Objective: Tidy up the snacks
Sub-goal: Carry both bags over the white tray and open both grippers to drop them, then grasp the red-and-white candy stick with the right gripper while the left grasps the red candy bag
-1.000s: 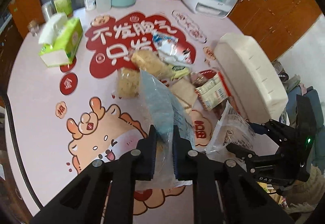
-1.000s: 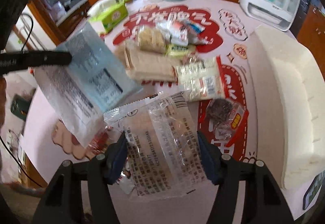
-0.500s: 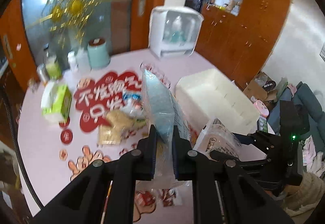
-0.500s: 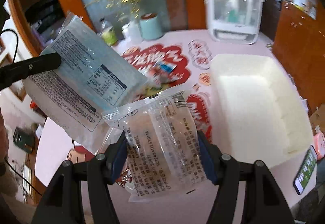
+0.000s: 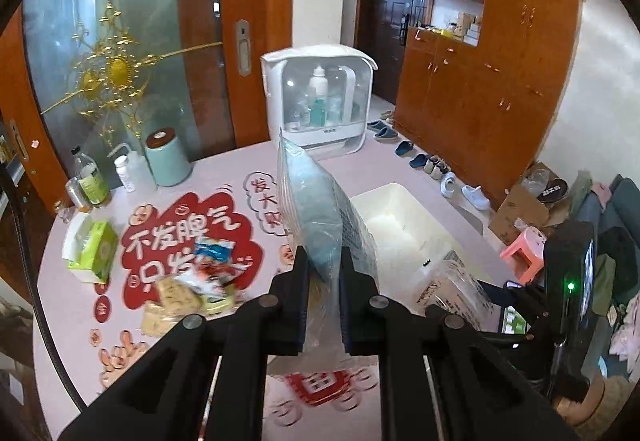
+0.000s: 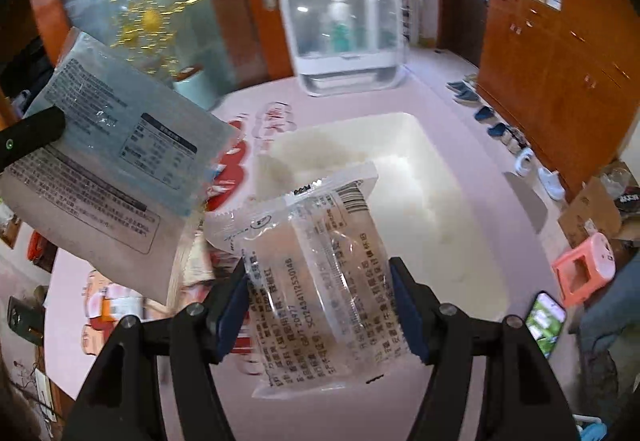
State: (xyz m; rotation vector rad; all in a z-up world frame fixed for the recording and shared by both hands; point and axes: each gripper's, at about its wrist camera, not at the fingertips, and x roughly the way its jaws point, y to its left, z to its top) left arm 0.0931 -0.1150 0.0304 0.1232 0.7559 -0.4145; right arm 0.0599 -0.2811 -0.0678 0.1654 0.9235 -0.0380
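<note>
Looking through the left wrist camera, we are pinching a blue snack bag (image 5: 316, 217) in our left gripper (image 5: 324, 277), with the jaws squeezed tight together on the bag's lower part. The bag is standing up on its edge in the middle of the view. At 3 o'clock from it, the white bin (image 5: 404, 229) is sitting on the pink table (image 5: 60, 305). A pile of snacks (image 5: 192, 289) is lying at 9 o'clock from the gripper. The green tissue box (image 5: 94, 253) is farther out at 9 o'clock. Our right gripper (image 5: 492, 305) is showing at 4 o'clock with a clear packet (image 5: 452, 289).

Looking through the right wrist camera, we are holding the clear packet (image 6: 316, 281) across its width in our right gripper (image 6: 320, 305). The jaws are standing wide, one pad on each side of the packet, and they have just been spreading a little more. The white bin (image 6: 440, 169) is lying right behind the packet at 12 o'clock. The blue snack bag (image 6: 116, 161) is hanging at 10 o'clock, held by the left gripper's finger (image 6: 28, 135). A phone (image 6: 544, 325) is lying at 3 o'clock.
</note>
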